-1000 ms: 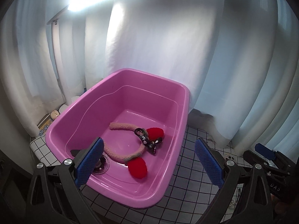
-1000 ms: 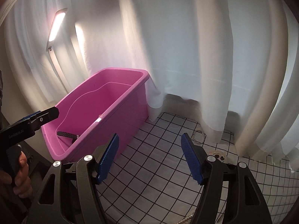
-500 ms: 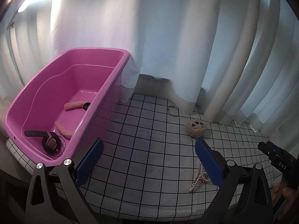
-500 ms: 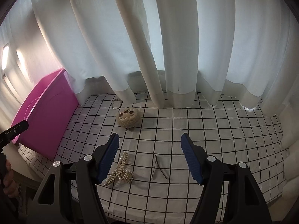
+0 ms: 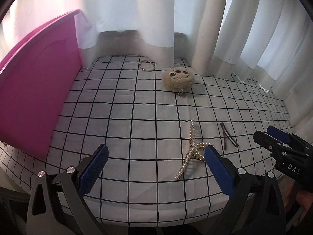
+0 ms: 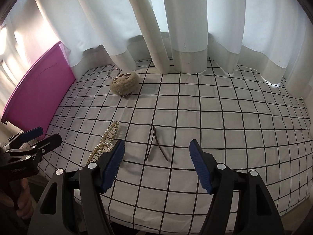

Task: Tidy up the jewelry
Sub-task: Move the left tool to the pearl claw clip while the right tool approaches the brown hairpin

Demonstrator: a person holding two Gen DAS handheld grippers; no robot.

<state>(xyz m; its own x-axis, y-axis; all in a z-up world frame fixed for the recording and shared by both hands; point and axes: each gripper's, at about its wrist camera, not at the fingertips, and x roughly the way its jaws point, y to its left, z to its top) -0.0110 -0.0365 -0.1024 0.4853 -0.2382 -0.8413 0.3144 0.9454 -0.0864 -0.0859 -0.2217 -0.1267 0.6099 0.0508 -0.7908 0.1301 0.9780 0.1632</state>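
A pearl hair piece (image 5: 192,148) lies on the checked cloth, just ahead of my open left gripper (image 5: 156,156); it also shows in the right wrist view (image 6: 103,141). A thin brown hair clip (image 6: 157,144) lies just ahead of my open, empty right gripper (image 6: 157,153); it also shows in the left wrist view (image 5: 227,137). A beige plush pouch (image 5: 179,80) and a metal ring (image 5: 146,66) lie farther back. The pink tub (image 5: 37,82) stands at the left; its inside is hidden.
White curtains (image 6: 176,19) hang behind the table and touch the cloth's far edge. The checked cloth (image 6: 234,117) runs to the right and to the near table edge. The right gripper shows at the right in the left wrist view (image 5: 281,145).
Both views have swung right, from the pink tub with the headband and watch inside to the checked cloth with the loose jewelry. Both grippers stay open.
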